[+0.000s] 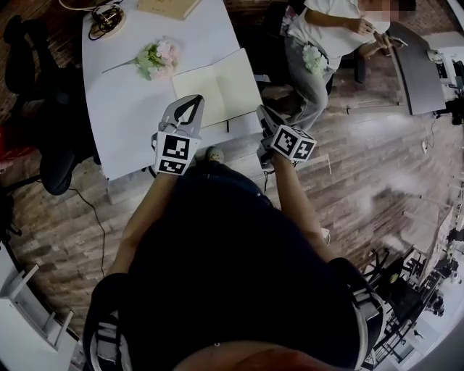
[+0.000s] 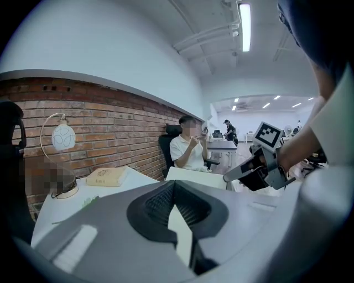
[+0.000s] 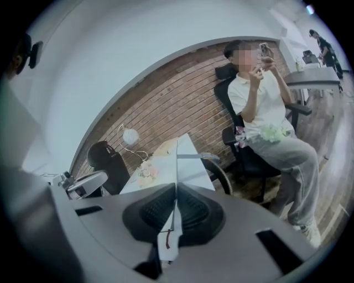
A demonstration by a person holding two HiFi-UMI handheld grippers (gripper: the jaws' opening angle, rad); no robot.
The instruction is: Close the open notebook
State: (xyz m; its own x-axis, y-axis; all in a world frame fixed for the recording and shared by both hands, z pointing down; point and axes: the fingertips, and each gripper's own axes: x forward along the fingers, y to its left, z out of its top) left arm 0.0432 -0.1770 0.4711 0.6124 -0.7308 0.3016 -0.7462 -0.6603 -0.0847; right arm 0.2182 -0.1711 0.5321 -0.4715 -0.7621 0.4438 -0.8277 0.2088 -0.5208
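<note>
open notebook point(image 1: 221, 83) flat on white table point(image 1: 130, 109), both claws pinched shut on nothing
left gripper point(image 1: 193, 101) tip overlaps its near edge, right gripper point(image 1: 262, 112) beside its near right corner; contact with the pages can't be made out.

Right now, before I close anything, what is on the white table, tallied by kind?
Books: 2, the open notebook and a closed tan book
Flowers: 1, a flower bunch
Lamps: 1, a lamp
Total: 4
</note>
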